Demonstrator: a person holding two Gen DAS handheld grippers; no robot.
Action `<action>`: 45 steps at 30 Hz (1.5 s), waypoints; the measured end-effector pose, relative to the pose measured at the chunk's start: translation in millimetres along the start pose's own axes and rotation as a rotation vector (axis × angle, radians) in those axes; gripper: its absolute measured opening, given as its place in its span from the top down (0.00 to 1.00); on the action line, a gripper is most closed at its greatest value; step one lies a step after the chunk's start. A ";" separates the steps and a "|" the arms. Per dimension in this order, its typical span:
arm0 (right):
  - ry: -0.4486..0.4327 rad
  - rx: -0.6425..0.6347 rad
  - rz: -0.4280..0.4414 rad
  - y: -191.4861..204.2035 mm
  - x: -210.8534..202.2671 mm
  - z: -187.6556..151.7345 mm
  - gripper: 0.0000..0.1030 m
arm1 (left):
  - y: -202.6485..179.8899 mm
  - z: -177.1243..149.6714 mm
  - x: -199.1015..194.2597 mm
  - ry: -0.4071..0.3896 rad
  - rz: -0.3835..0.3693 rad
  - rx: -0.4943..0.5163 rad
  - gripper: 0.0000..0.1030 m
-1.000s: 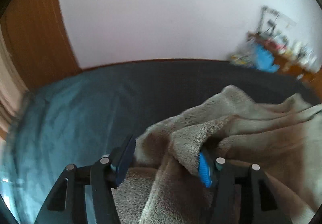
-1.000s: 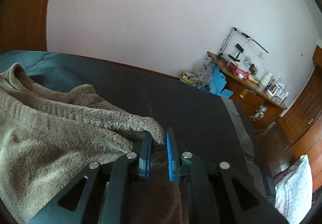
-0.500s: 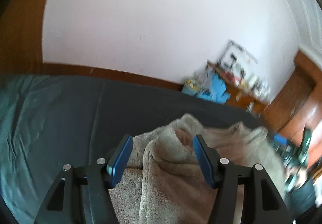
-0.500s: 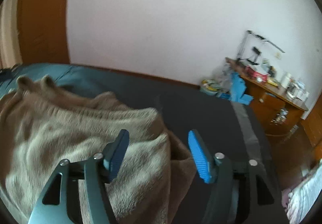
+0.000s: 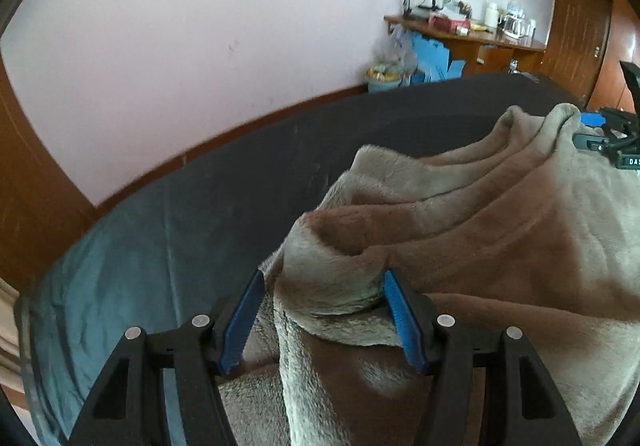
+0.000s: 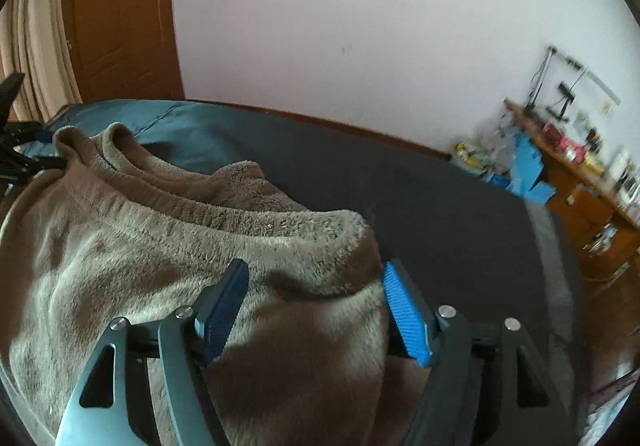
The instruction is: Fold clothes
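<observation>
The bed [image 5: 168, 246] carries a dark sheet that turns teal toward its far-left side, and it runs up to a white wall [image 5: 200, 25]. A brown fleece garment [image 5: 500, 246] lies bunched on the bed, near the camera side, its ribbed edge [image 6: 208, 213] turned up in several folds.

Left hand-held gripper [image 5: 324, 322]: jaws wide apart. A thick fold of the garment lies between the blue pads [image 5: 402, 322]. The fold touches the right pad; a gap shows between the fold and the left pad. The jaws do not clamp the fabric.

Right hand-held gripper [image 6: 316, 314]: jaws wide apart. The garment's corner bulges up between the blue pads [image 6: 408, 314] and reaches both of them without being pinched. In the left wrist view, this gripper [image 5: 608, 141] shows at the far right end of the garment.

Beyond the bed, against the wall, a wooden desk [image 5: 472, 45] holds small items too blurred to identify. A blue object [image 5: 434, 59] leans beside the desk. A wooden door [image 6: 116, 13] stands left of the bed.
</observation>
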State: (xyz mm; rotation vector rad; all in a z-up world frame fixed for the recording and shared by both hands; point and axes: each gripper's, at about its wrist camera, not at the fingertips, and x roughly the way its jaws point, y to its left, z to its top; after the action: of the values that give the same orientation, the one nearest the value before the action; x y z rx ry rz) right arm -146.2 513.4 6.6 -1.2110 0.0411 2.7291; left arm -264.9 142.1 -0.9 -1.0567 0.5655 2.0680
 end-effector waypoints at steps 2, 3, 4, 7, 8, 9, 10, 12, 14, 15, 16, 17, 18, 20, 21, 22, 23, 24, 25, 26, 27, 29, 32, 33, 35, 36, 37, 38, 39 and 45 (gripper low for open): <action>0.008 0.003 0.010 -0.8 4.7 -2.3 0.36 | -0.3 -2.8 1.1 -0.007 -0.013 -0.021 0.46; 0.011 0.005 0.014 -1.3 6.7 -3.5 0.53 | -0.4 -4.1 1.3 -0.014 -0.023 -0.035 0.49; 0.010 0.009 0.011 -2.0 6.4 -5.1 0.61 | -0.4 -5.5 1.4 -0.021 -0.032 -0.049 0.55; -0.017 0.033 0.011 -4.2 -0.6 -8.1 0.82 | 3.1 -6.8 -5.1 -0.054 -0.034 -0.121 0.75; -0.033 0.041 0.008 -4.4 -5.0 -8.7 0.84 | 5.4 -7.1 -8.5 -0.067 -0.035 -0.152 0.79; -0.051 0.046 -0.001 -3.1 -10.5 -8.3 0.86 | 6.4 -7.9 -14.6 -0.091 -0.038 -0.184 0.80; -0.071 0.051 -0.011 -1.5 -16.4 -7.9 0.86 | 6.2 -8.0 -21.4 -0.116 -0.038 -0.204 0.83; -0.125 0.054 -0.036 4.5 -33.7 -2.9 0.86 | 4.8 -5.3 -34.5 -0.163 -0.030 -0.232 0.84; -0.184 0.068 -0.064 7.7 -51.8 4.8 0.86 | 3.3 2.7 -47.9 -0.212 -0.014 -0.262 0.84; -0.204 0.072 -0.085 8.7 -57.5 9.8 0.86 | 3.0 7.6 -54.2 -0.237 -0.003 -0.273 0.84; -0.225 0.076 -0.105 9.7 -63.2 14.8 0.86 | 2.7 12.6 -60.4 -0.262 0.008 -0.284 0.84; -0.245 0.081 -0.126 10.7 -68.8 19.7 0.86 | 1.0 17.6 -65.7 -0.280 0.032 -0.286 0.84; -0.262 0.084 -0.146 11.6 -73.5 24.6 0.86 | -3.6 24.1 -68.5 -0.291 0.077 -0.277 0.84; -0.258 0.085 -0.181 13.1 -69.1 33.8 0.86 | -10.8 32.7 -62.6 -0.274 0.127 -0.263 0.84; -0.237 0.090 -0.191 13.2 -60.4 37.0 0.86 | -13.9 36.3 -58.7 -0.261 0.146 -0.257 0.83; -0.215 0.096 -0.201 13.2 -51.7 40.2 0.86 | -18.5 38.9 -53.1 -0.244 0.162 -0.249 0.83; -0.193 0.101 -0.211 13.2 -42.8 42.9 0.86 | -23.4 40.0 -47.4 -0.227 0.176 -0.242 0.83; -0.168 0.105 -0.218 12.8 -33.0 42.5 0.86 | -26.5 39.7 -39.7 -0.205 0.185 -0.237 0.83; -0.142 0.110 -0.224 12.3 -23.0 42.1 0.86 | -28.5 38.8 -30.5 -0.182 0.191 -0.234 0.83; -0.114 0.113 -0.229 11.5 -12.6 41.0 0.86 | -29.4 36.9 -21.5 -0.159 0.192 -0.238 0.82; -0.088 0.112 -0.232 11.3 -3.6 39.0 0.86 | -29.8 34.3 -12.5 -0.137 0.191 -0.245 0.81; -0.033 0.109 -0.231 10.2 13.3 33.8 0.86 | -29.2 30.1 -0.4 -0.102 0.190 -0.261 0.81; 0.034 0.103 -0.226 7.8 28.8 24.1 0.86 | -24.2 26.7 -0.2 -0.075 0.196 -0.292 0.63; 0.053 0.098 -0.222 8.0 32.3 23.7 0.85 | -22.5 25.6 -0.1 -0.067 0.198 -0.302 0.55; 0.077 0.087 -0.229 8.4 36.3 23.3 0.82 | -19.1 23.3 0.0 -0.049 0.202 -0.322 0.29; 0.083 0.082 -0.239 8.6 37.0 23.3 0.79 | -17.5 22.2 0.1 -0.040 0.204 -0.332 0.26; 0.084 0.080 -0.250 8.9 35.6 23.0 0.78 | -15.8 21.1 0.1 -0.031 0.206 -0.342 0.23; 0.084 0.077 -0.261 9.2 34.2 22.6 0.73 | -14.1 20.0 0.2 -0.023 0.208 -0.352 0.23; 0.085 0.075 -0.271 9.5 32.9 22.3 0.62 | -12.5 18.8 0.3 -0.014 0.210 -0.362 0.23; -0.022 0.129 -0.284 2.9 -21.8 14.0 0.30 | 6.0 -1.2 -40.7 -0.055 0.179 -0.512 0.23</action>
State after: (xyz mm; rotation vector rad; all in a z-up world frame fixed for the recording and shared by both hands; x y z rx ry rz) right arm -142.5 508.9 32.0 -1.0622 0.0383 2.4538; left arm -252.9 120.9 32.2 -1.2624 0.0978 2.4651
